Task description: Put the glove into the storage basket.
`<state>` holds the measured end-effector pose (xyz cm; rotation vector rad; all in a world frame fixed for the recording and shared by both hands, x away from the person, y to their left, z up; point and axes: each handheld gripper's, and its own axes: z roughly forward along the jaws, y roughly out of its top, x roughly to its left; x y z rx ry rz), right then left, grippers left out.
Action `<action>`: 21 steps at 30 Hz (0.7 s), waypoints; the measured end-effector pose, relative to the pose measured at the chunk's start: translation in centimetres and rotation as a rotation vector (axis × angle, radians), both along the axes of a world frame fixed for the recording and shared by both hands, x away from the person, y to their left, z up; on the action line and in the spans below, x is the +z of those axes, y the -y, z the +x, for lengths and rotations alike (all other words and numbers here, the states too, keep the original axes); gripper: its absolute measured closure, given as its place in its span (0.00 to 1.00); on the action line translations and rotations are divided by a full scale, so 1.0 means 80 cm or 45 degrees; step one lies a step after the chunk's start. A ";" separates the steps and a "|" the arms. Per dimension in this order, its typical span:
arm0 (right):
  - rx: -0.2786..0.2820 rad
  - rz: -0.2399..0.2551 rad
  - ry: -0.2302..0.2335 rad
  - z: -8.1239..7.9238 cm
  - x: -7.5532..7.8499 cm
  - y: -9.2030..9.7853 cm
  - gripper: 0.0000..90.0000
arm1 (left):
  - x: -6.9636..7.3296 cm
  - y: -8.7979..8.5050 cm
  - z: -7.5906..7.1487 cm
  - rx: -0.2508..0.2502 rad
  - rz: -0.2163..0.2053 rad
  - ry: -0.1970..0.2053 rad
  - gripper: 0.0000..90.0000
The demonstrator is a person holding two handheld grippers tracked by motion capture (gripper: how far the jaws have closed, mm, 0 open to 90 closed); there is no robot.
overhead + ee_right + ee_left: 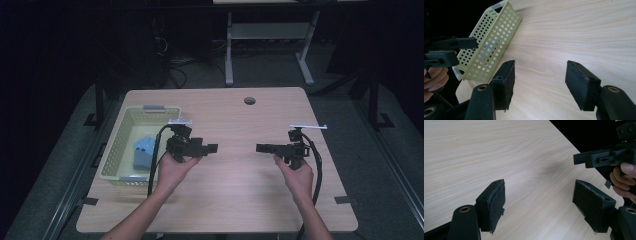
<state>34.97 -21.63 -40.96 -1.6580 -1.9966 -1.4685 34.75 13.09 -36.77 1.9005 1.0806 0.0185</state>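
Note:
A pale yellow-green perforated basket [116,135] stands on the left part of the wooden table [250,200], with a blue folded thing [144,151] inside. My left gripper [213,148] hovers just right of the basket and points right. Its jaws are open over bare wood in the left gripper view [539,187]. My right gripper [258,148] points left toward it from the table's right half, with a gap between the two. It stands open with nothing between the pads [541,67]. The basket's side wall [491,42] lies ahead of it.
A round cable hole [249,100] sits near the table's far edge. Beyond the table stands another desk's white frame [229,50] on dark floor. Black tape marks [345,200] lie near the front corners. Cables trail from both grippers along the forearms.

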 end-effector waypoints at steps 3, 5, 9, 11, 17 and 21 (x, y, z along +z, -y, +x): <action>-0.006 0.004 -0.008 -0.003 -0.002 0.004 0.45 | -0.002 0.005 -0.001 -0.007 0.002 0.008 0.28; -0.006 -0.005 -0.005 -0.004 -0.005 0.007 0.45 | -0.004 0.009 -0.002 -0.011 0.001 0.014 0.28; -0.012 -0.003 -0.018 -0.006 -0.011 0.010 0.45 | -0.010 0.014 -0.003 -0.023 0.006 0.005 0.28; -0.016 -0.001 -0.026 -0.008 -0.014 0.013 0.45 | -0.013 0.017 -0.004 -0.027 0.002 0.001 0.28; -0.022 -0.015 -0.041 -0.011 -0.021 0.021 0.44 | -0.021 0.024 -0.008 -0.042 -0.001 -0.007 0.28; -0.035 -0.013 -0.043 -0.014 -0.024 0.028 0.44 | -0.026 0.027 -0.009 -0.054 -0.003 -0.005 0.28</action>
